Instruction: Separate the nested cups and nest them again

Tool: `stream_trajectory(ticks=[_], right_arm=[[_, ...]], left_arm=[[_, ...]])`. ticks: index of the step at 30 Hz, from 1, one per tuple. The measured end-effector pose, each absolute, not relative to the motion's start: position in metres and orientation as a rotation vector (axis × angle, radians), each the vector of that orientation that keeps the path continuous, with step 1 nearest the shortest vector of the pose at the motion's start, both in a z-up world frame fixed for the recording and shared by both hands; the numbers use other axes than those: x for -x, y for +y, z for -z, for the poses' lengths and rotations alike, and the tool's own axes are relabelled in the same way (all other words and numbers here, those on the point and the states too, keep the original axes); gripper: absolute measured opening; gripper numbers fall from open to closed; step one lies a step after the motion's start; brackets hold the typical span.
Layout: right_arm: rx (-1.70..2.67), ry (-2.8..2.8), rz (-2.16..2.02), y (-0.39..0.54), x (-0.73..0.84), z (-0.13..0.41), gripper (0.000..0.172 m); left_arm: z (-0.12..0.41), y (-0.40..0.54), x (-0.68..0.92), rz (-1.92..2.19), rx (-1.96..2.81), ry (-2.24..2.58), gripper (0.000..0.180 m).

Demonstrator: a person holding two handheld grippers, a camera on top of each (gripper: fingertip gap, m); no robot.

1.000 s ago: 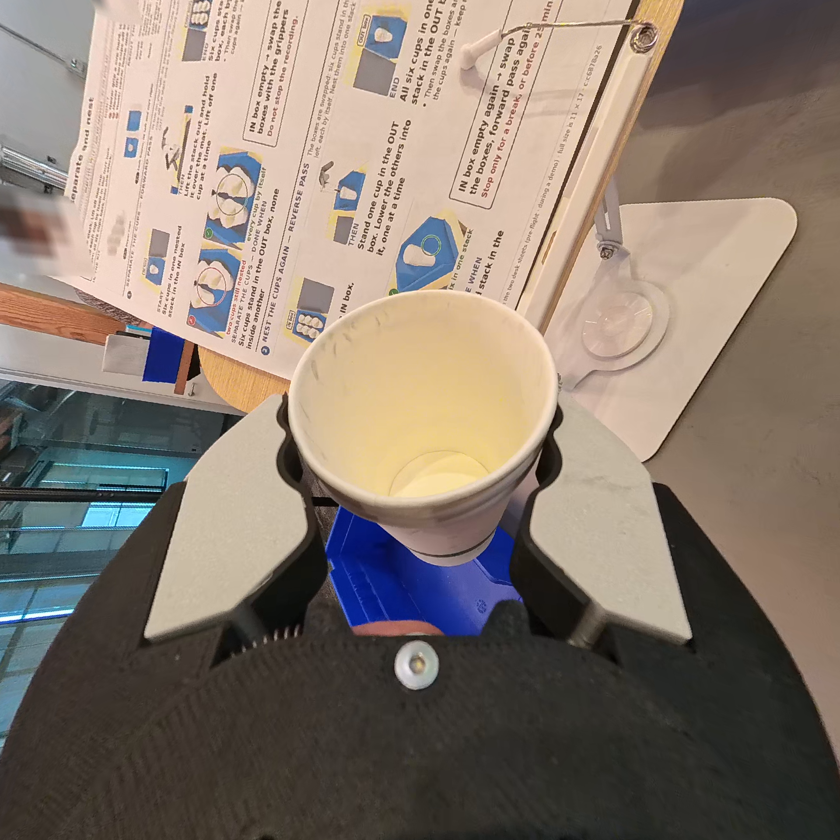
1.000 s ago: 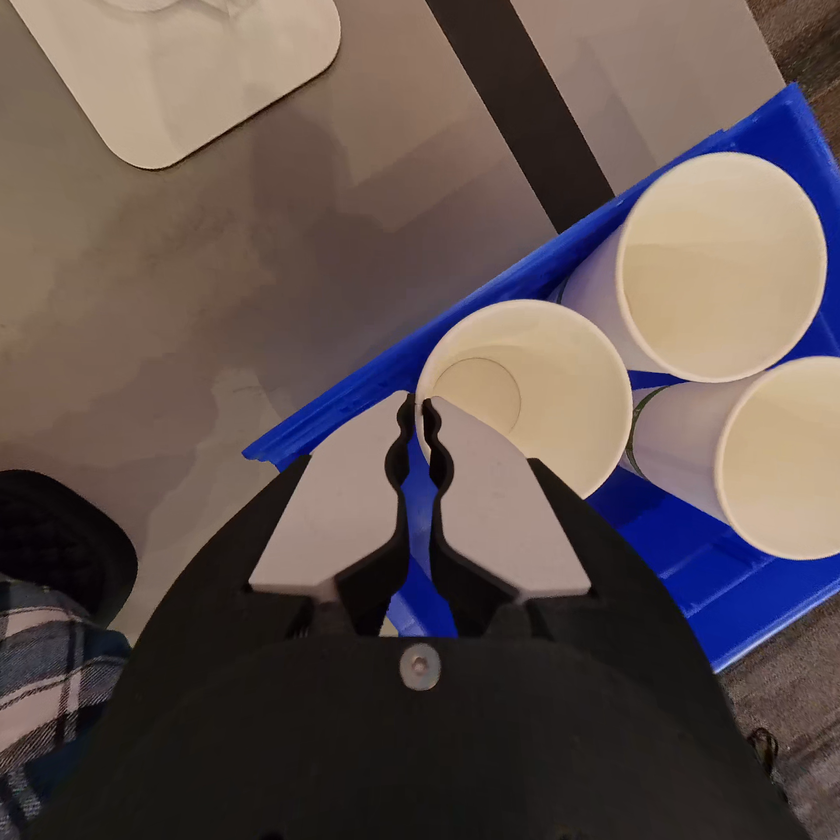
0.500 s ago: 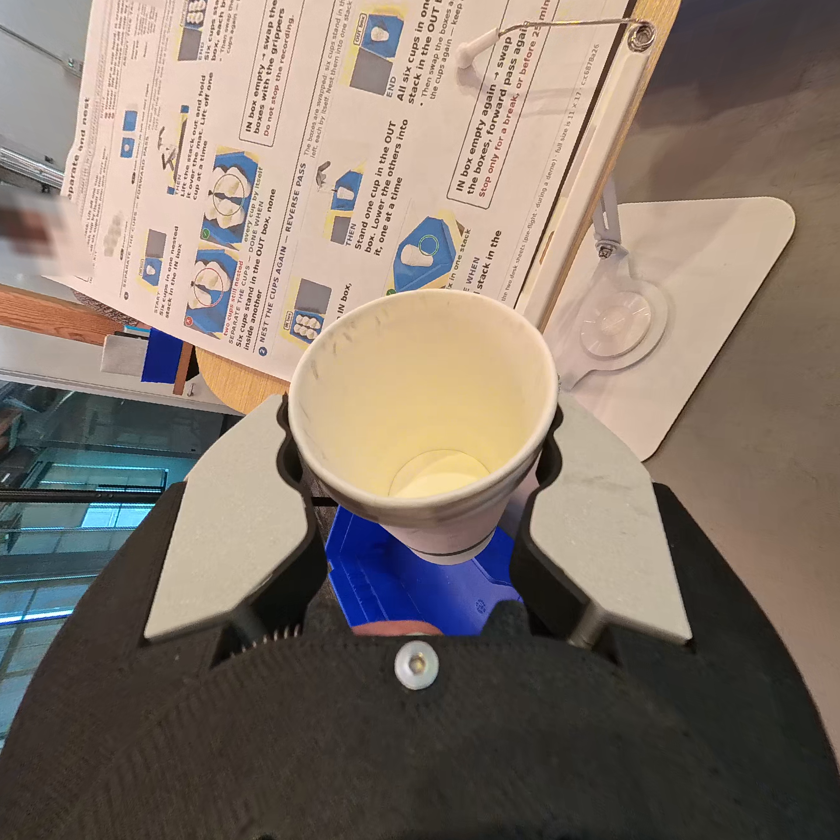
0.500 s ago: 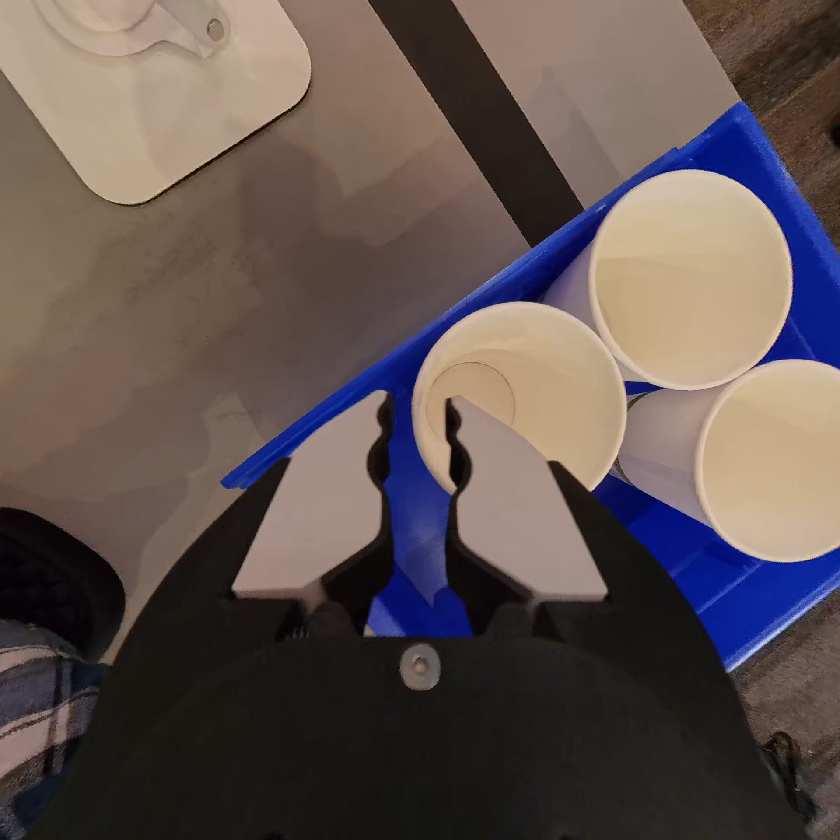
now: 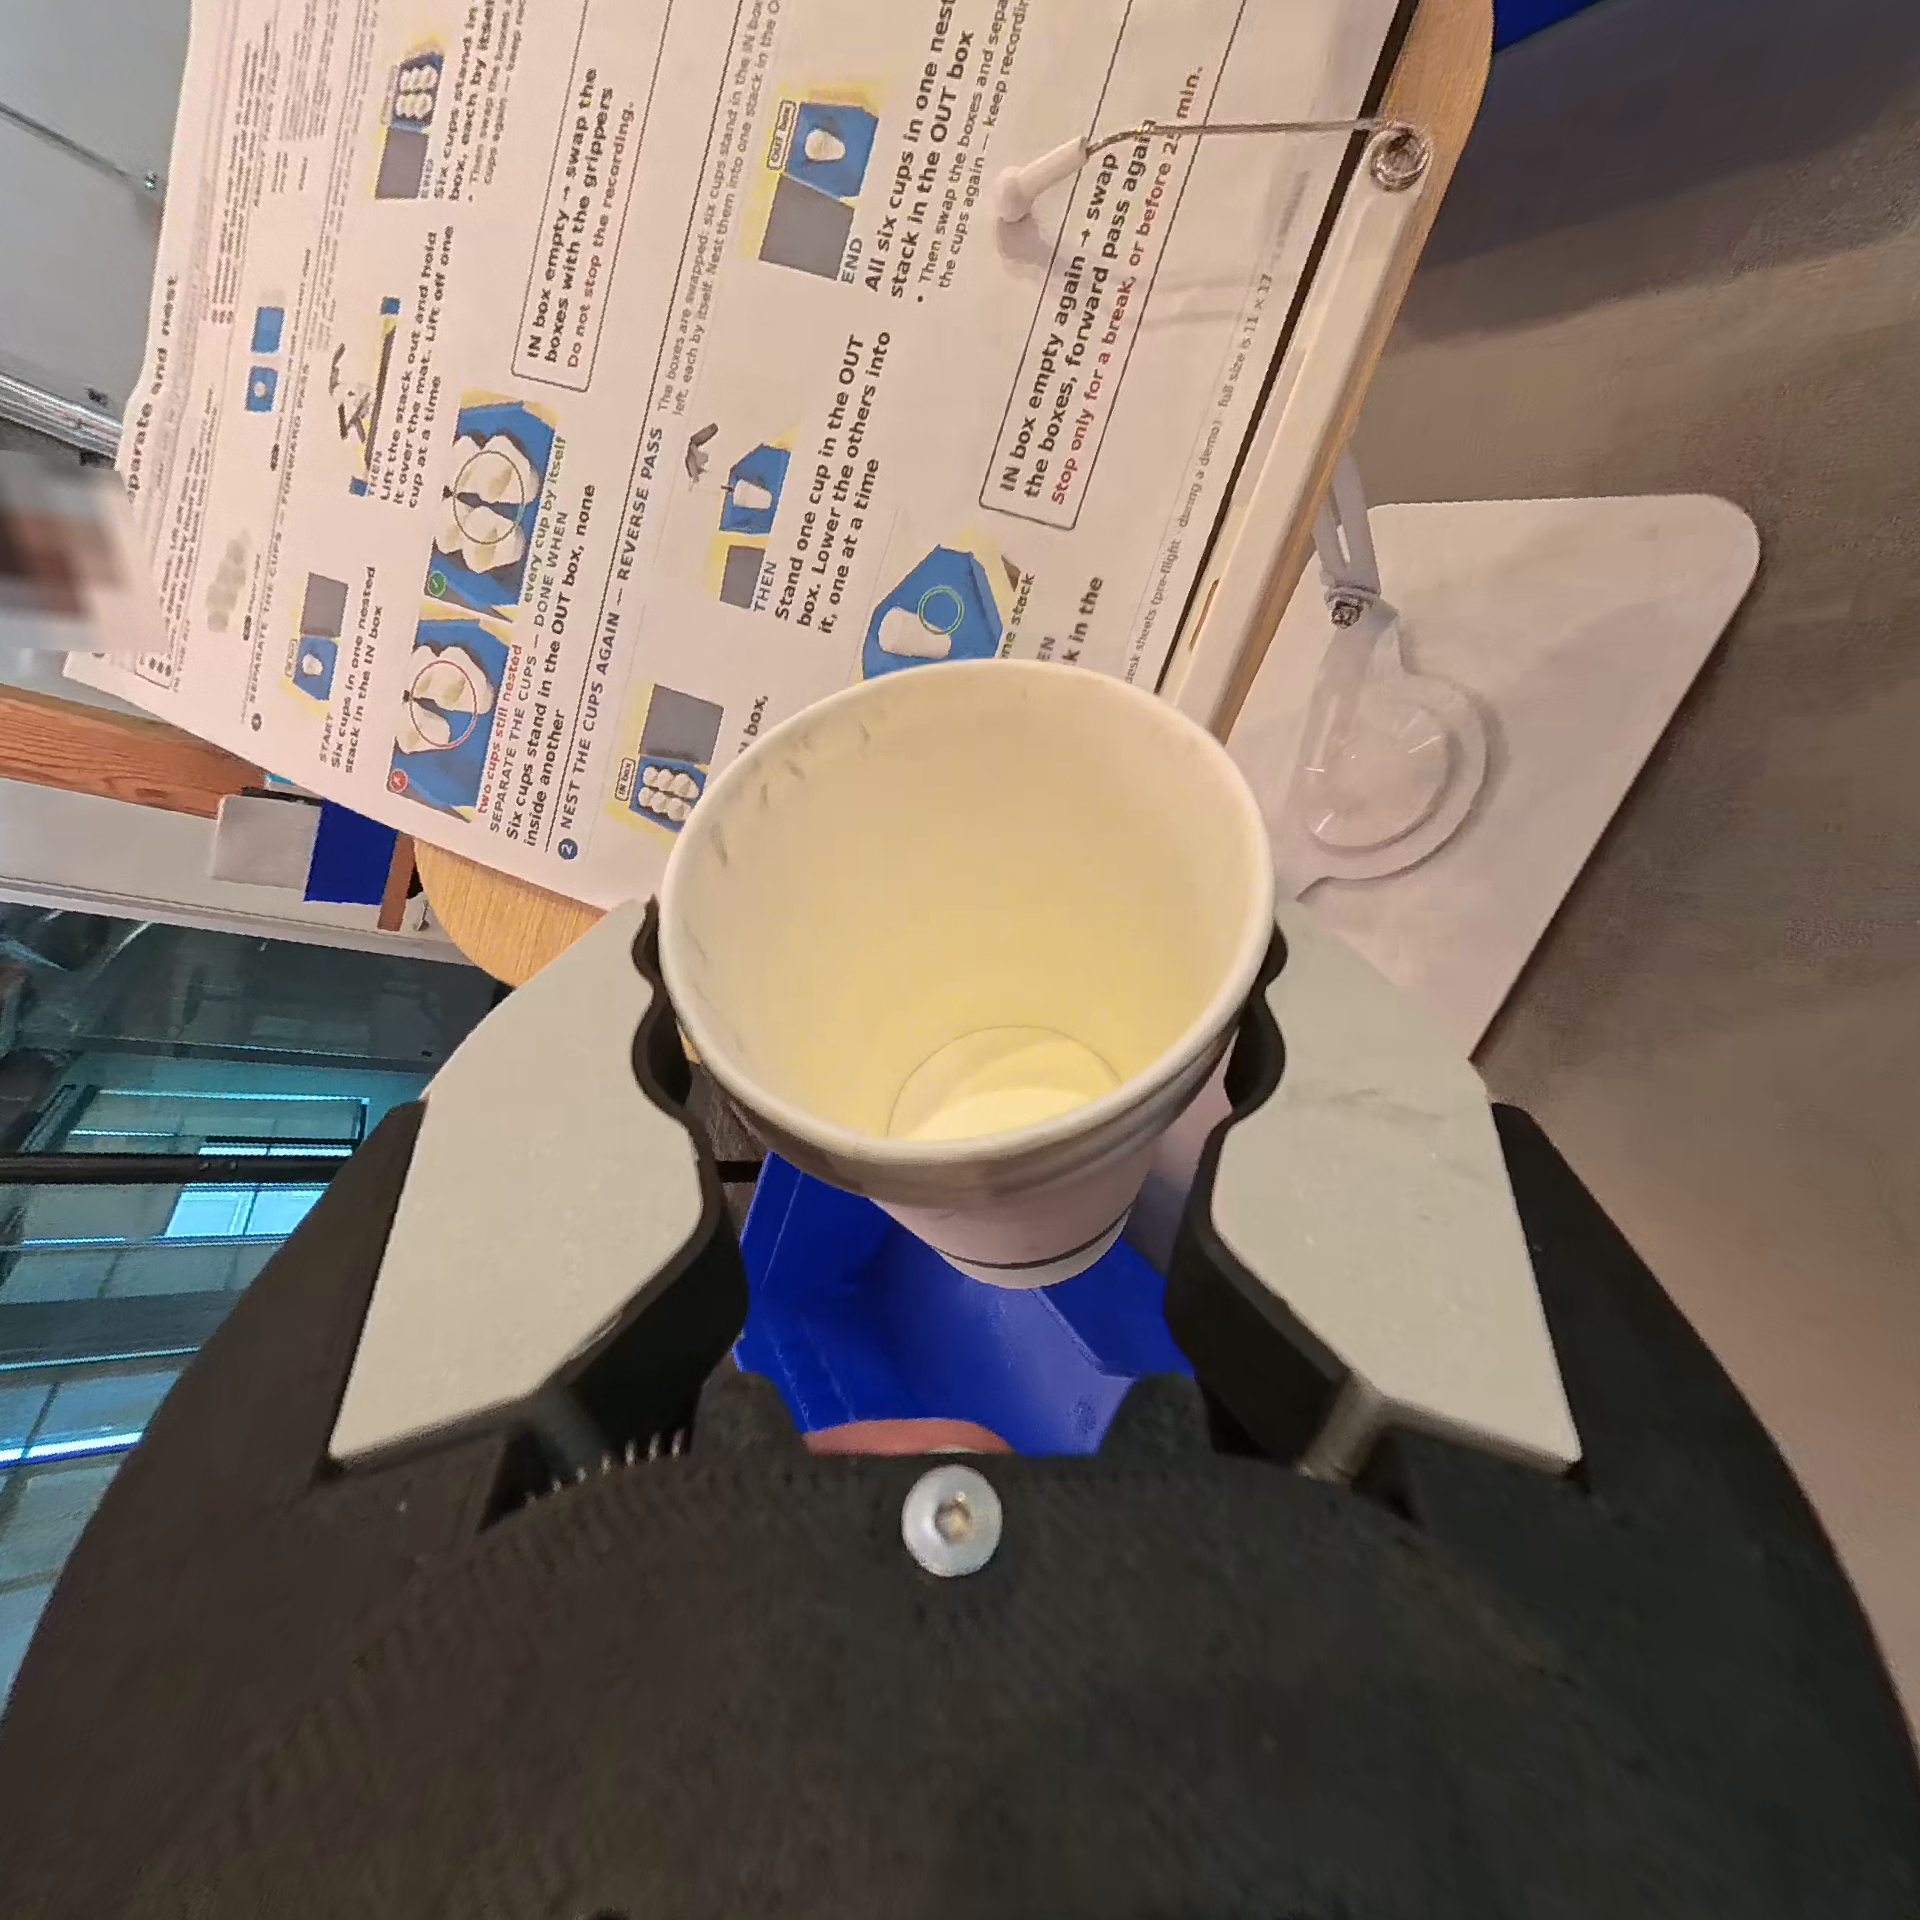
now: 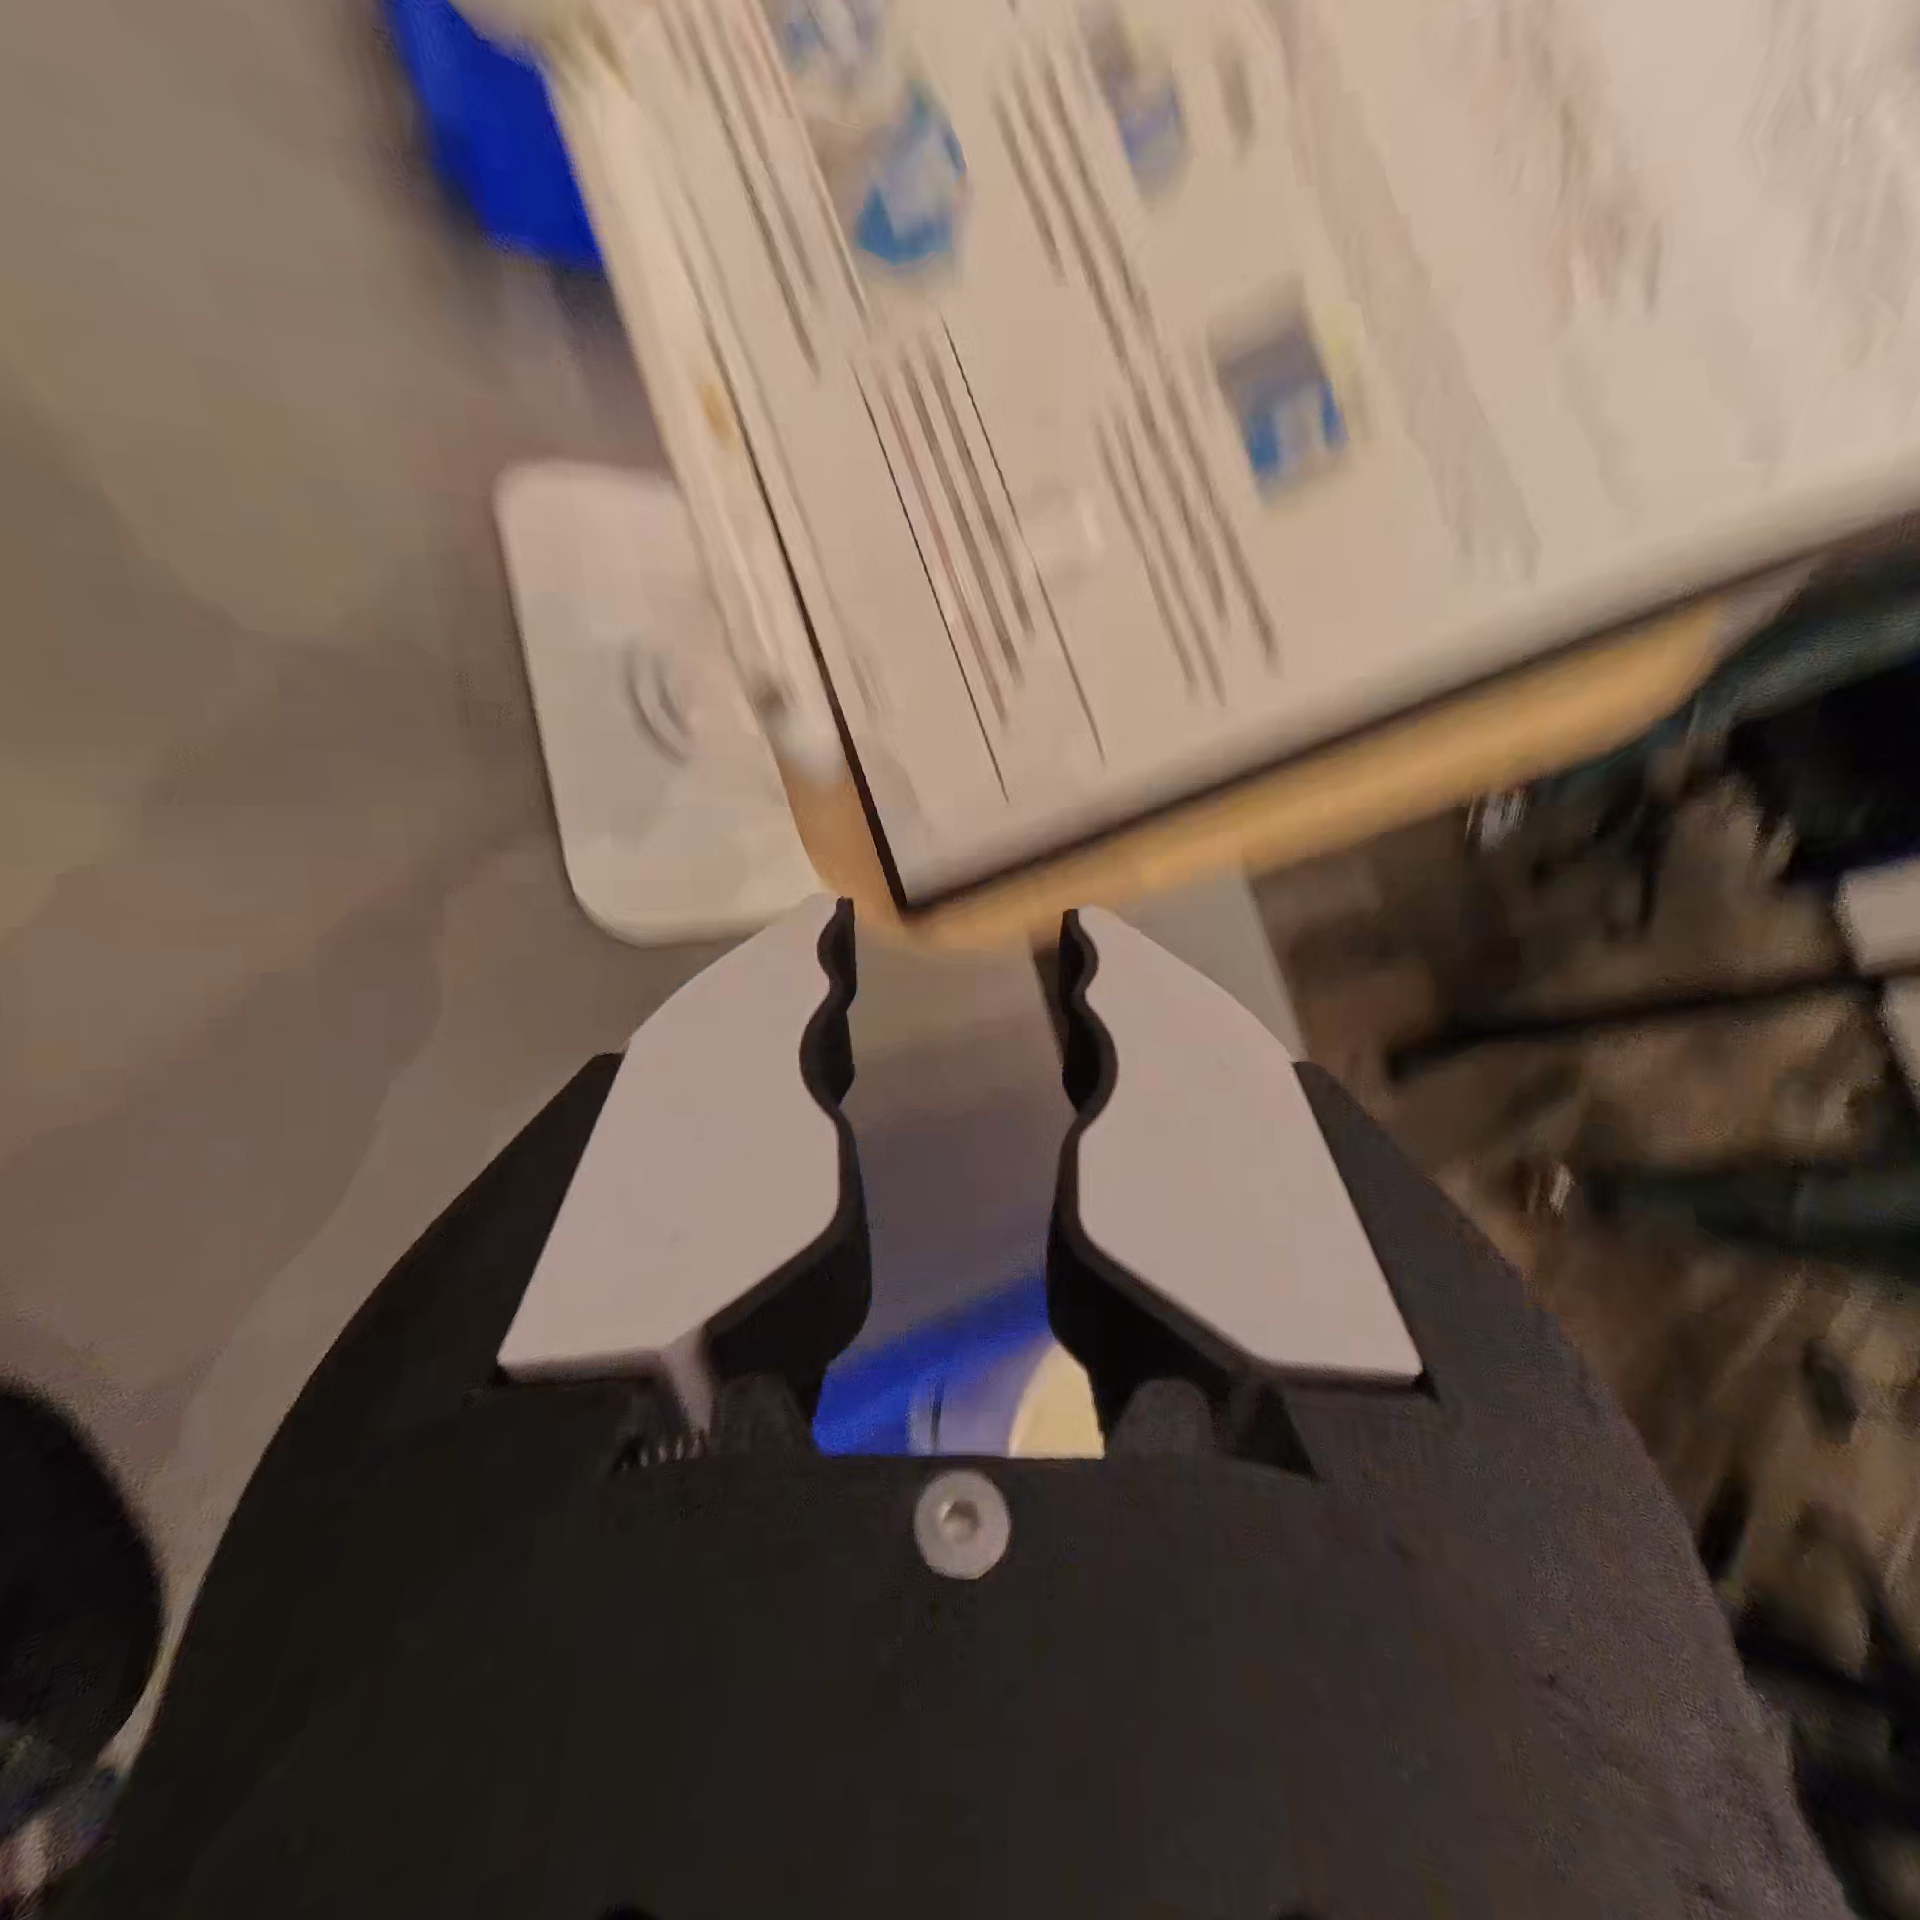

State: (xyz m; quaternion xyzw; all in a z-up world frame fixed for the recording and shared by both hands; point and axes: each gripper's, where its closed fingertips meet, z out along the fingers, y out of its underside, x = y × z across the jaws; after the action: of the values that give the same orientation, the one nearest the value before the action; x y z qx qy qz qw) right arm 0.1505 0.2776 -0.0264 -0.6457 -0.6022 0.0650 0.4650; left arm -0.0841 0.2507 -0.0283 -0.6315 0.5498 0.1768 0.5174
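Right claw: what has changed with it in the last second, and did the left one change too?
The right claw let go of the rim of a cup standing in the blue box, opened, and swung away fast; its blurred view now faces the instruction board. It holds nothing. The left claw stayed closed on its white cup, unmoved.

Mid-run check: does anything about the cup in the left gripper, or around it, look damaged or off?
The white paper cup held in the left gripper has dark scuff marks along its inner rim, upper left. It looks worn, not crushed or torn. The right wrist view is motion-blurred, and the right gripper's jaws stand apart with nothing between them.
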Motion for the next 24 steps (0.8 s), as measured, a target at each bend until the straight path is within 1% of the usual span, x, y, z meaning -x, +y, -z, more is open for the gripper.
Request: stream_trajectory(ticks=[3, 6, 12, 18, 24], right_arm=[[1.246, -1.549, -0.362, 0.236, -0.062, -0.005, 0.034], [1.085, -1.605, -0.470, 0.205, 0.000, -0.003, 0.025], [1.017, -1.704, -0.442, 0.188, 0.053, 0.033, 0.017], [0.970, -1.725, -0.355, 0.187, 0.062, 0.041, 0.013], [0.983, -1.769, -0.283, 0.191, 0.063, 0.054, 0.004]], left_arm=[[0.030, 0.251, 0.082, -0.430, 1.516, 1.323, 0.103], [0.030, 0.250, 0.082, -0.428, 1.518, 1.329, 0.103], [0.031, 0.247, 0.085, -0.395, 1.527, 1.344, 0.103], [0.041, 0.241, 0.081, -0.353, 1.555, 1.404, 0.103], [0.047, 0.240, 0.079, -0.362, 1.560, 1.429, 0.103]])
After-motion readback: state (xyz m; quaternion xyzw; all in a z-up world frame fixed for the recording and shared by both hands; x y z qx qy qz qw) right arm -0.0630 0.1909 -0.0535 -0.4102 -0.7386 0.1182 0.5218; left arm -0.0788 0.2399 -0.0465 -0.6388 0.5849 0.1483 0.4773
